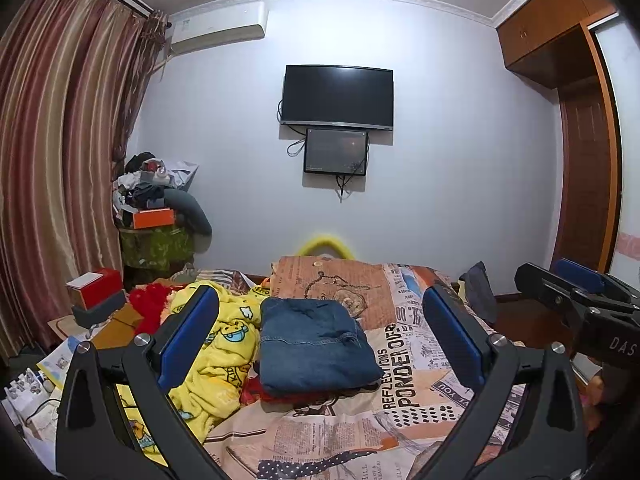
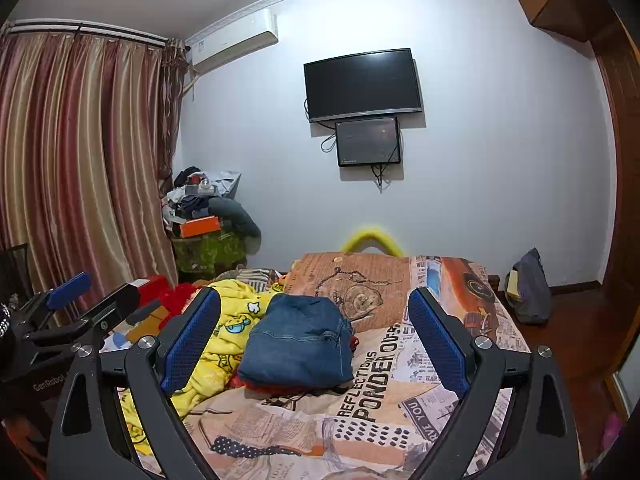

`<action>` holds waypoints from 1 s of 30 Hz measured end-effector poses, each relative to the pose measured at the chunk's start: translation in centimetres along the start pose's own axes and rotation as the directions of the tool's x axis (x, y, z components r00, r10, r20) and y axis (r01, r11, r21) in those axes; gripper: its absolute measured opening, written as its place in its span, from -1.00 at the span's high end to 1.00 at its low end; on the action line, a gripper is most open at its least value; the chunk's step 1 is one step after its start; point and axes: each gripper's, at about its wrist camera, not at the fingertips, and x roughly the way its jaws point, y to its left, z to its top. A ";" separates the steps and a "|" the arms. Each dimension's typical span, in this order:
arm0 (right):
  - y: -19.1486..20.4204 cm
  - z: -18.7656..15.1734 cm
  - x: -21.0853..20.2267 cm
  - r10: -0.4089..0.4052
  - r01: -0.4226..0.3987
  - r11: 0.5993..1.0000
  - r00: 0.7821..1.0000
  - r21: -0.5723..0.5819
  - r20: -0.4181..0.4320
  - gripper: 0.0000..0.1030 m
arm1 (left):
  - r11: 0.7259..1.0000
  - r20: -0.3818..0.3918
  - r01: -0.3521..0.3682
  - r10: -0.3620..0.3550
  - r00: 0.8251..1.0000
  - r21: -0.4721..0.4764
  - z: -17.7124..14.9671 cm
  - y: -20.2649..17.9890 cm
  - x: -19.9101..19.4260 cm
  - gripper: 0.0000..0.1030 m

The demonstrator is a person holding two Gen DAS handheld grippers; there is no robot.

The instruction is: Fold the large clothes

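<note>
A folded blue denim garment (image 1: pixel 314 344) lies on the newspaper-print bedspread (image 1: pixel 400 392), resting on something red underneath. It also shows in the right wrist view (image 2: pixel 298 346). My left gripper (image 1: pixel 320 340) is open and empty, held above the bed in front of the denim. My right gripper (image 2: pixel 314 338) is open and empty too, beside the left one; it shows at the right edge of the left wrist view (image 1: pixel 560 284). The left gripper shows at the left edge of the right wrist view (image 2: pixel 92 292).
A crumpled yellow cartoon blanket (image 1: pixel 220 356) lies left of the denim, with red fabric (image 1: pixel 150 308) behind it. A red and white box (image 1: pixel 94 286) sits at left. A cluttered pile (image 1: pixel 156 200) stands by the curtains (image 1: pixel 52 160). A wardrobe (image 1: pixel 580 120) is at right.
</note>
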 end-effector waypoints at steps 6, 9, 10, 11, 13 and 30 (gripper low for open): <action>-0.2 0.1 0.2 -0.002 0.002 1.000 1.000 0.000 -0.004 -0.82 | 1.000 -0.004 0.010 -0.010 1.000 0.004 0.0 0.1 0.2 -0.99; -0.3 0.1 0.2 -0.004 0.004 1.000 1.000 -0.001 -0.002 -0.82 | 0.999 -0.018 0.038 -0.038 0.999 0.007 -0.1 0.1 0.4 -0.99; -0.3 0.1 0.2 -0.004 0.004 1.000 1.000 -0.002 -0.002 -0.82 | 0.999 -0.028 0.049 -0.049 0.998 0.011 -0.1 0.0 0.6 -0.99; -0.4 0.1 0.2 -0.005 0.005 1.000 1.000 -0.002 -0.002 -0.82 | 0.999 -0.031 0.051 -0.051 0.998 0.012 -0.1 0.0 0.6 -0.99; -0.5 0.1 0.2 -0.006 0.006 1.000 1.000 -0.001 -0.001 -0.82 | 0.998 -0.035 0.058 -0.057 0.998 0.012 -0.2 0.0 0.8 -0.99; -0.5 0.1 0.4 -0.011 0.011 1.000 1.000 -0.015 -0.009 -0.82 | 0.996 -0.038 0.087 -0.086 0.996 0.003 -0.3 -0.2 0.8 -0.99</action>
